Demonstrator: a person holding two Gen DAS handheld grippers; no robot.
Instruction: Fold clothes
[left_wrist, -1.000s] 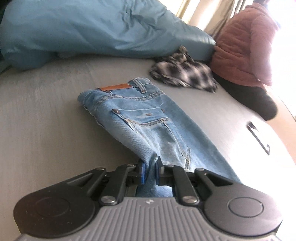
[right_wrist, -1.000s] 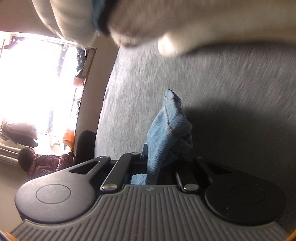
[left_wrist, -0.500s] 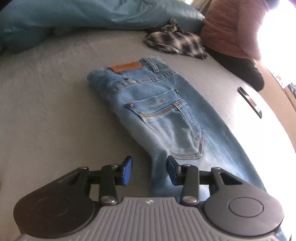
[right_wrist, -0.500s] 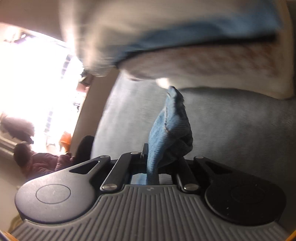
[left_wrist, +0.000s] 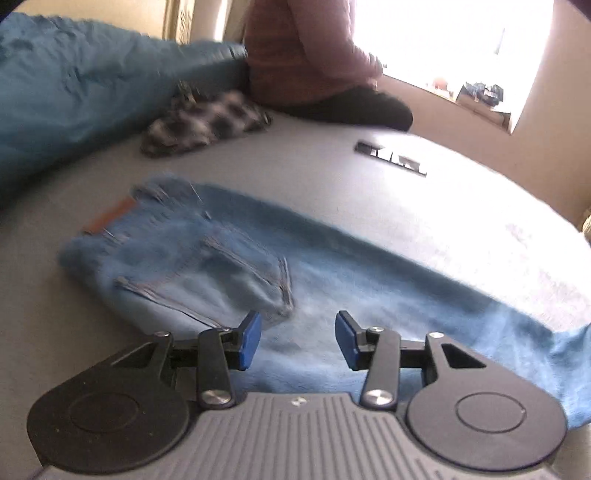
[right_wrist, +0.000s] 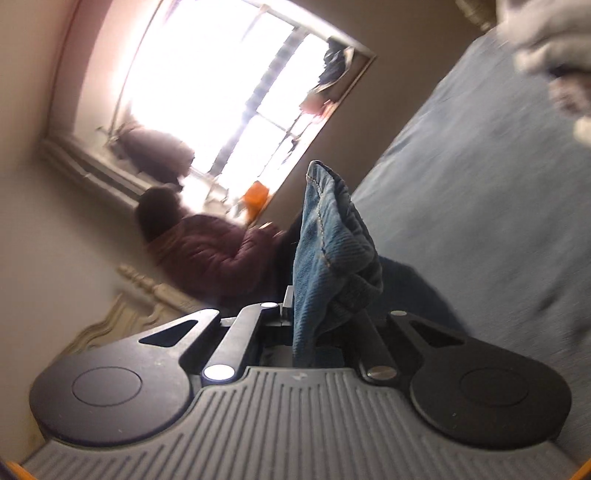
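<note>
Jeans (left_wrist: 280, 266) flat on bed (left_wrist: 332, 184) | right gripper (right_wrist: 325, 317) pinching denim hem

jeans (left_wrist: 229, 266); blue denim; flat on bed; one end lifted

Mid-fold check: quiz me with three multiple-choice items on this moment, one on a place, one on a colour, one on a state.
1. Where does the checked garment lie?
A. beyond the jeans' waistband, by the blue bedding
B. on top of the jeans
C. between the left tongs

2. What colour is the jeans' waistband patch?
A. white
B. brown
C. green

3. What are the right tongs doing?
A. standing open, holding nothing
B. gripping the checked garment
C. shut on a denim fold

Answers: 1 A, it sits farther back next to the bedding. 2 B, the patch shows brown. 3 C, denim rises from the closed jaws.
</note>
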